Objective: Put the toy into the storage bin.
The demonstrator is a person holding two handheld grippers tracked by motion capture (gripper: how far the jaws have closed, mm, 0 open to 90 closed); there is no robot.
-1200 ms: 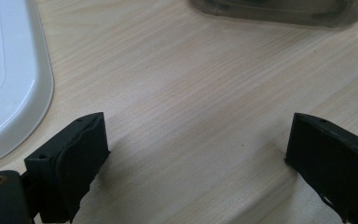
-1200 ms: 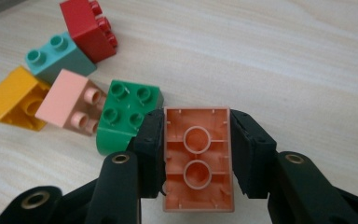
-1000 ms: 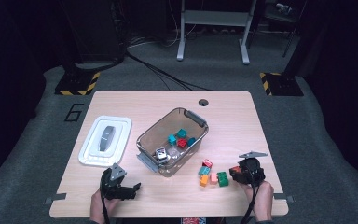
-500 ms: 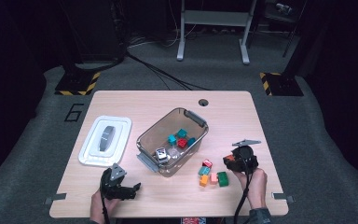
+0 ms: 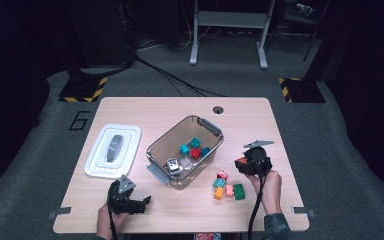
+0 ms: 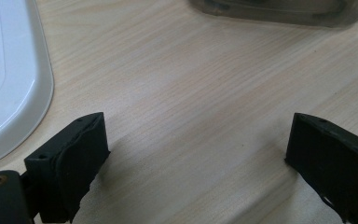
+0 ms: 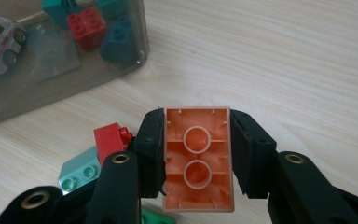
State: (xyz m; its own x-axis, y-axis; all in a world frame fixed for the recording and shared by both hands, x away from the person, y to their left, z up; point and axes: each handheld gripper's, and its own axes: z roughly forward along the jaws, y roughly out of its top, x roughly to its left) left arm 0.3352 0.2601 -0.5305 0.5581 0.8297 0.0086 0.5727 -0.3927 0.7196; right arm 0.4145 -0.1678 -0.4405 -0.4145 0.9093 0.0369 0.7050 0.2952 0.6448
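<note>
In the right gripper view we see the right gripper (image 7: 198, 158) clamped on an orange brick (image 7: 198, 158), its hollow underside with two round tubes facing the camera at lower centre of the frame; both black pads press its long sides. No brand mark can be read on the brick. In the high view that gripper (image 5: 245, 164) sits right of centre, just right of the clear bin (image 5: 156, 150), above a small heap of loose bricks (image 5: 228, 186) on the wooden table (image 5: 285, 130). Inside the bin lie teal and red bricks (image 5: 193, 147) and a small white toy car (image 5: 172, 165).

The left gripper (image 6: 196, 158) has its jaws spread wide over bare wood, holding nothing, with the white lid (image 6: 9, 84) at the left edge of its view.

On the grey floor, upper left of the table in the high view, we read a painted "6" (image 5: 80, 120).
</note>
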